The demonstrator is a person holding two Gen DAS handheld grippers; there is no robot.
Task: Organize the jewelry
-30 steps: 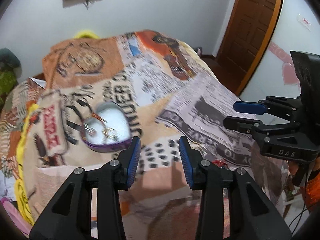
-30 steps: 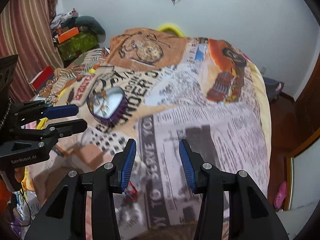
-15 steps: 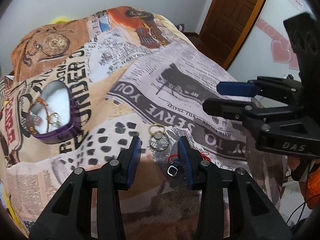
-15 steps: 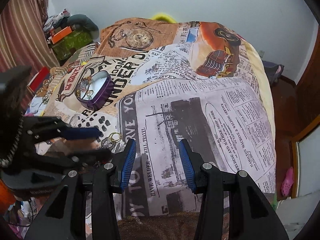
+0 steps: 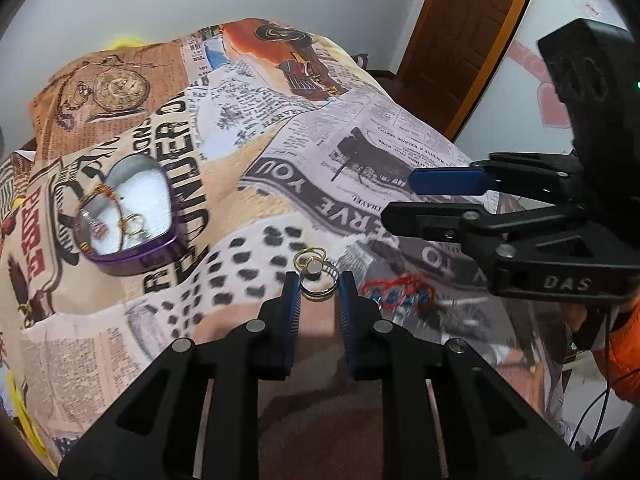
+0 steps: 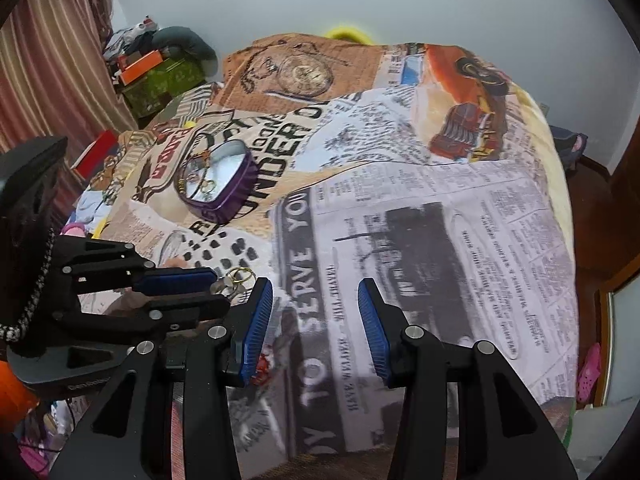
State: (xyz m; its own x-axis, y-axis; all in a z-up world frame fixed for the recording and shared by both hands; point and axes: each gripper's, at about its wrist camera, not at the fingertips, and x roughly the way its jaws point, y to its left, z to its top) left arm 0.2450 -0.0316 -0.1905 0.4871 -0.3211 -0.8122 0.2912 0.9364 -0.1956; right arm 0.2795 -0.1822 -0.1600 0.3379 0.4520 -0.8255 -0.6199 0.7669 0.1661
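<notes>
A purple heart-shaped tin [image 5: 132, 216] with jewelry inside lies open on the bed; it also shows in the right wrist view [image 6: 224, 184]. A cluster of gold and silver rings [image 5: 316, 276] lies on the blanket just ahead of my left gripper [image 5: 319, 284], whose open jaws flank it. A red thread bracelet [image 5: 400, 290] lies to their right. My right gripper [image 6: 316, 300] is open and empty above the newsprint blanket, to the right of the left gripper [image 6: 180, 292]; the rings [image 6: 236, 280] show beside it.
The bed is covered by a newspaper-print blanket [image 6: 440, 220]. A wooden door [image 5: 464, 32] stands at the right. Boxes and clutter [image 6: 156, 72] sit by the curtain at the far left. The bed's edge drops off to the right.
My left gripper has moved down and forward so its jaws now flank the rings. The right gripper stays beside it, open, and has shifted little.
</notes>
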